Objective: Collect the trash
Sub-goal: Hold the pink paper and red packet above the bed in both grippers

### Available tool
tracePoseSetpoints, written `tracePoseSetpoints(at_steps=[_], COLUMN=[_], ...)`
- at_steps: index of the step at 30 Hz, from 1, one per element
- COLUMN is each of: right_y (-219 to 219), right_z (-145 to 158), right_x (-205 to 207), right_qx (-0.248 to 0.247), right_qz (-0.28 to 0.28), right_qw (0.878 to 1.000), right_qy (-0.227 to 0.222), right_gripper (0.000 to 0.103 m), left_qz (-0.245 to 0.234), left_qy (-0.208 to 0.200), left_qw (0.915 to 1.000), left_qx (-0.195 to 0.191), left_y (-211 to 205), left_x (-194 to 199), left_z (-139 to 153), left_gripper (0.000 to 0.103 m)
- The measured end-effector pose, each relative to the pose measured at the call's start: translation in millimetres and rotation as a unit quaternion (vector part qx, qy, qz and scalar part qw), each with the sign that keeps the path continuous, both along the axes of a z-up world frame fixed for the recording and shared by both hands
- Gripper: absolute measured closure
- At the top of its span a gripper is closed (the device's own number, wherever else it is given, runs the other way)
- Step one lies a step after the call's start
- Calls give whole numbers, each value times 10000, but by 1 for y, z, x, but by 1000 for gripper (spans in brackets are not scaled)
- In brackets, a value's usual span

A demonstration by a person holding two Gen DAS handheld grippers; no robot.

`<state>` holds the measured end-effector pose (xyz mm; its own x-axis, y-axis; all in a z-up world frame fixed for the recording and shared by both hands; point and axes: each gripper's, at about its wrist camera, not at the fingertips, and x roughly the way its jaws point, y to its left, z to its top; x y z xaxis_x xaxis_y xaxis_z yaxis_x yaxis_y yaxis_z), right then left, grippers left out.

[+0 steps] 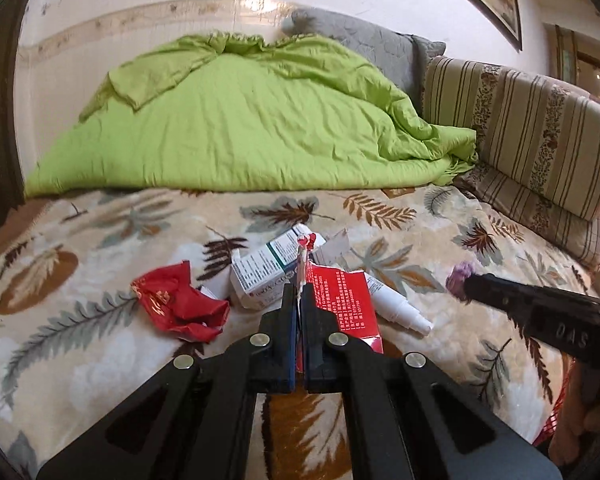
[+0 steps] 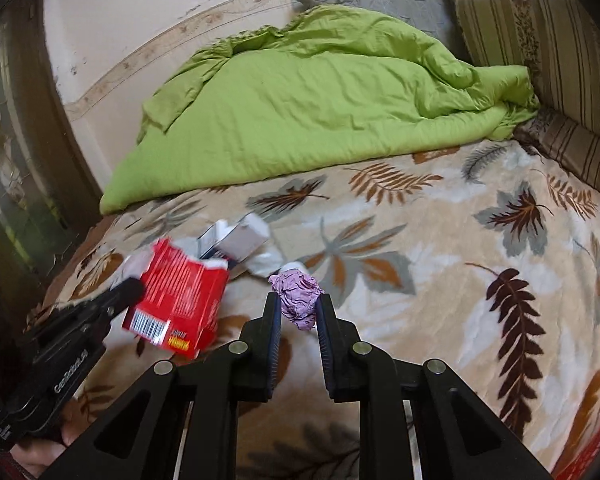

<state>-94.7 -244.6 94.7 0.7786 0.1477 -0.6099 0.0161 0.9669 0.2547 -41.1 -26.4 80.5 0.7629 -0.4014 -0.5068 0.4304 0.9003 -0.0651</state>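
My left gripper (image 1: 299,289) is shut on the edge of a torn red carton (image 1: 342,300), which it holds just above the leaf-patterned blanket (image 1: 100,344). The right wrist view shows the same red carton (image 2: 180,300) in that left gripper (image 2: 130,290). My right gripper (image 2: 299,299) is shut on a crumpled purple paper wad (image 2: 296,286), and its tip with the purple wad (image 1: 460,274) shows in the left wrist view. On the blanket lie a crumpled red wrapper (image 1: 180,304), a white and green medicine box (image 1: 266,268) and a white spray bottle (image 1: 400,308).
A bunched green quilt (image 1: 240,128) covers the far half of the bed. Striped cushions (image 1: 520,128) and a grey pillow (image 1: 364,40) line the right and back. A dark door frame (image 2: 32,128) stands at the left. A hand (image 2: 40,452) holds the left gripper.
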Motion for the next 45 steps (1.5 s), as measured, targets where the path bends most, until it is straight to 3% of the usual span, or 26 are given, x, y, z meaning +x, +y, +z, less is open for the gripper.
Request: tracePoseSetpoints(at_steps=[3,7,18,45], right_y=[6,-1,1,4], right_z=[4,1,1,-3], right_x=[-1,4,8,8], right_qx=[-223,-162,-243,-116], right_qz=[31,-60,72,102], right_qw=[9996,9998,9996,9999], right_qy=[-164,-129,-153,-73], right_gripper=[84,84,84,84], left_qz=[-15,4,-35,-91], left_qy=[-172,-268,-236,1], left_qw=[9998,9994,9990,9998], left_qx=[84,226,374,154], left_y=[-4,-7,-15,-10], left_x=[-6,-9,-9,-3], left_z=[2,0,-5,-8], left_gripper=[102,102,102,102])
